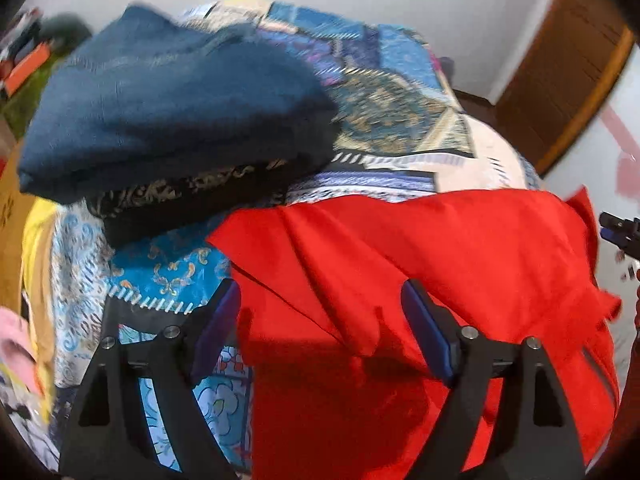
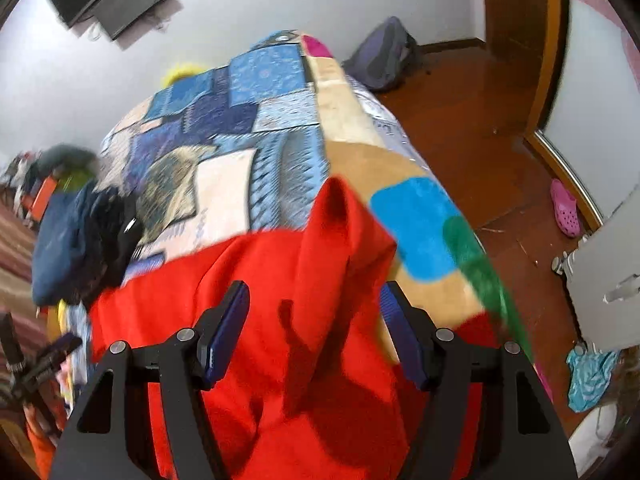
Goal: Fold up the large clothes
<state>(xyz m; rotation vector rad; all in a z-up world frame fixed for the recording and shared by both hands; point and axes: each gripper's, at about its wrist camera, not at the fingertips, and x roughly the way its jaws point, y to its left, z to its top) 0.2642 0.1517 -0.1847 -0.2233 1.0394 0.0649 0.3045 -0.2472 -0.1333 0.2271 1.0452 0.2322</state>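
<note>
While the patchwork bedspread (image 2: 224, 128) fills most of both views, we see the red garment (image 1: 420, 264) spread over its near end (one fold stands up), beside a dark blue folded pile (image 1: 160, 100). Our left gripper (image 1: 320, 320) and right gripper (image 2: 316, 320) hang apart above the red cloth, apparently clamping nothing.
</note>
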